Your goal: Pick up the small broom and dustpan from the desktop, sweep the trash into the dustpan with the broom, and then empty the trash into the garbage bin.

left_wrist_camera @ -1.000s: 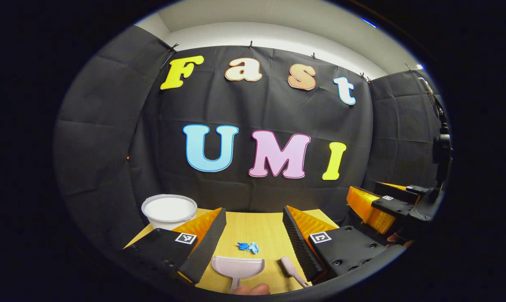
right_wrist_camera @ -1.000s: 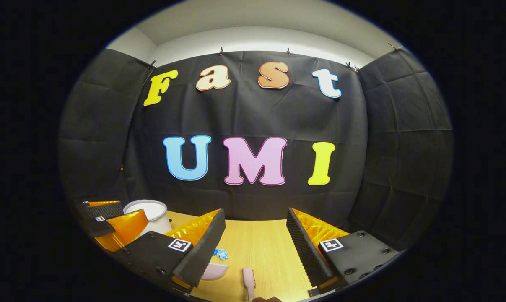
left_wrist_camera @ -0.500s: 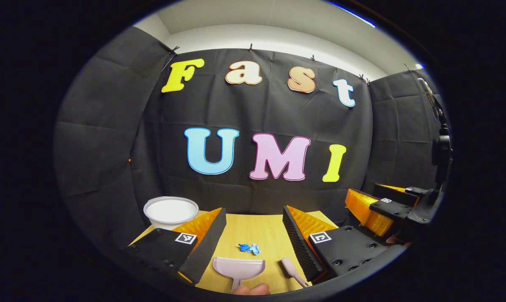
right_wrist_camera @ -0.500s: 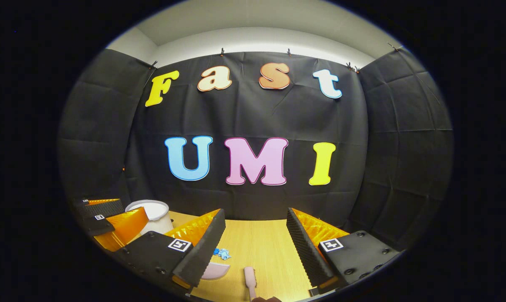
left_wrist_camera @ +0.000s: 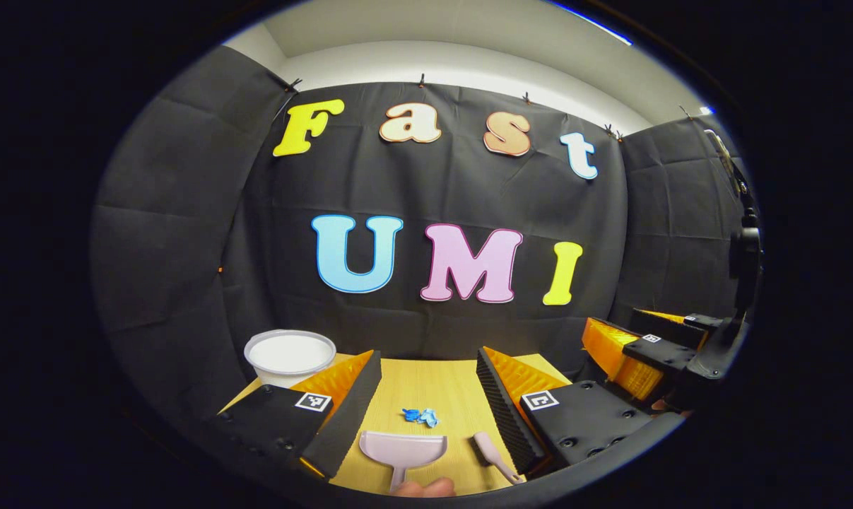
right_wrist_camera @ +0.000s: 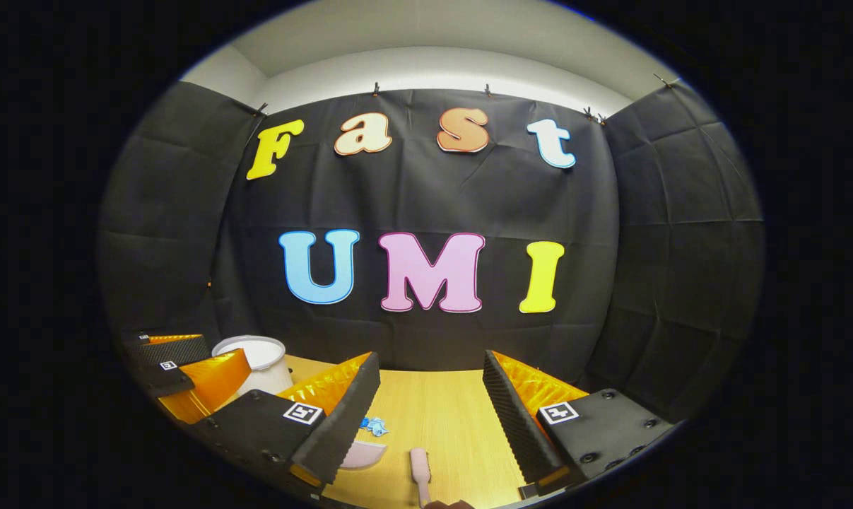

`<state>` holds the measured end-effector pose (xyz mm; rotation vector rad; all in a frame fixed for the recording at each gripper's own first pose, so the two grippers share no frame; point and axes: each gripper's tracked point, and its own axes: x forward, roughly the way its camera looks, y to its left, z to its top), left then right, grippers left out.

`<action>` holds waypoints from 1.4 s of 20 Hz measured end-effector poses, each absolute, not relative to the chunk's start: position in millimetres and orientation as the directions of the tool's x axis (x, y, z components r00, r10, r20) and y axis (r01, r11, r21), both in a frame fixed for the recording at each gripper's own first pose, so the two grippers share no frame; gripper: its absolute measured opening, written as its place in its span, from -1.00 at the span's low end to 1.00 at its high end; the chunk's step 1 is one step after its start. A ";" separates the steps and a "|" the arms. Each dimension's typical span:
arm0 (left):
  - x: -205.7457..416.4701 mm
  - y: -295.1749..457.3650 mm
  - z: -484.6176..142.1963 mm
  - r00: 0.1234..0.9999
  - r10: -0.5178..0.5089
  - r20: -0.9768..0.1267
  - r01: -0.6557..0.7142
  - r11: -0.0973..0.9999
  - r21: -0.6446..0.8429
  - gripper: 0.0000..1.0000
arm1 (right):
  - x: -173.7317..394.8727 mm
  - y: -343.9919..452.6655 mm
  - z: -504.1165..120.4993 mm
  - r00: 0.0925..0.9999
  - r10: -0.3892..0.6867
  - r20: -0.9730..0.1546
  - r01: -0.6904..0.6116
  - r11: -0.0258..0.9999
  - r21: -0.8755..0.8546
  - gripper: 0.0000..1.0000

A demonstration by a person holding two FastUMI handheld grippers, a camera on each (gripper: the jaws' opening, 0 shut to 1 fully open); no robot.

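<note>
Light wooden desktop (left_wrist_camera: 426, 385) ends at the black cloth wall behind; plenty of bare wood btwn the items and that far edge. White round plastic garbage bin (left_wrist_camera: 289, 355) sits at the far-left corner, well apart from the rest. Left gripper (left_wrist_camera: 426, 367) hovers above the near side of the desk, level, pointing fwd at the wall, its two fingers spread wide w/ nothing btwn them. Right gripper (right_wrist_camera: 430, 371) is posed the same way, jaws wide apart & empty; in the left gripper view it also shows off to the right (left_wrist_camera: 642, 353), a bit of the person's hand below it. Pale pink plastic dustpan (left_wrist_camera: 402, 450) lies flat near the front edge, open mouth facing the wall, handle running back toward the person, a fingertip (left_wrist_camera: 426, 487) just at the handle end. Small crumpled blue trash scrap (left_wrist_camera: 420, 416) lies just beyond the pan's mouth, not touching it. Pale pink small broom (right_wrist_camera: 420, 474) lies right of the dustpan, apart from it, long axis roughly front-to-back, handle nearer the person
</note>
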<state>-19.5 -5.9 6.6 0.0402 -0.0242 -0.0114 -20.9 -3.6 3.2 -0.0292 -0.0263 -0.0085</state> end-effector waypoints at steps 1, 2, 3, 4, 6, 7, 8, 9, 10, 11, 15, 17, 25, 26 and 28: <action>-20.7 -6.4 7.8 1.000 -0.010 0.028 0.009 0.999 0.044 0.60 | -21.4 -3.0 4.0 1.000 -0.007 0.028 0.008 1.000 -0.028 0.82; -22.0 -6.5 7.6 1.000 -0.008 0.028 0.007 0.999 0.050 0.60 | -22.4 -3.3 4.8 1.000 -0.007 0.029 0.008 1.000 -0.029 0.82; -23.6 -6.5 7.0 0.999 -0.008 0.031 0.007 0.999 0.054 0.60 | -23.3 -3.1 5.3 0.999 -0.007 0.032 0.008 1.000 -0.030 0.82; -24.4 -7.8 9.0 0.999 -0.011 0.035 0.009 0.998 0.057 0.60 | -24.9 -2.9 5.6 0.999 -0.005 0.034 0.006 1.000 -0.030 0.82; -26.8 -9.4 10.2 0.999 -0.015 0.038 0.012 0.998 0.060 0.60 | -26.5 -2.4 8.0 0.999 -0.003 0.038 0.004 1.000 -0.031 0.82; -28.0 -10.4 9.6 0.999 -0.016 0.041 0.014 0.998 0.060 0.60 | -27.8 -1.9 7.9 0.999 -0.001 0.039 0.002 0.999 -0.032 0.82; -29.7 -10.5 11.4 0.999 -0.018 0.044 0.015 0.998 0.060 0.60 | -29.0 -2.2 8.6 0.999 0.001 0.040 0.000 0.999 -0.032 0.82; -30.2 -10.8 11.8 0.999 -0.018 0.047 0.016 0.998 0.058 0.60 | -30.3 -2.3 9.1 0.999 0.001 0.042 0.001 0.999 -0.032 0.82; -30.4 -11.4 12.9 0.999 -0.020 0.048 0.017 0.998 0.057 0.60 | -31.5 -2.9 10.6 0.999 0.000 0.045 0.001 0.999 -0.033 0.82; -30.1 -11.2 11.8 0.999 -0.021 0.044 0.019 0.998 0.055 0.60 | -32.1 -4.2 10.6 0.999 -0.002 0.046 0.003 0.999 -0.033 0.82; -33.6 -9.7 12.2 0.999 -0.020 0.042 0.017 0.998 0.056 0.60 | -36.6 -7.3 12.5 0.999 -0.010 0.052 0.011 1.000 -0.029 0.90; -34.5 -11.6 13.9 0.999 -0.025 0.046 0.022 0.998 0.059 0.60 | -38.7 -8.5 13.4 0.998 -0.014 0.056 0.016 0.999 -0.028 0.90; -38.9 -10.7 9.7 0.999 -0.028 0.045 0.025 0.998 0.062 0.60 | -44.0 -7.0 12.4 0.998 -0.016 0.053 0.018 0.999 -0.033 0.90; -39.5 -9.7 9.5 0.999 -0.026 0.043 0.023 0.998 0.059 0.60 | -44.4 -6.9 12.0 0.998 -0.017 0.052 0.019 0.999 -0.034 0.99; -39.3 -9.1 8.8 0.999 -0.024 0.042 0.022 0.998 0.056 0.60 | -44.6 -6.5 10.9 0.999 -0.017 0.050 0.019 0.999 -0.035 0.99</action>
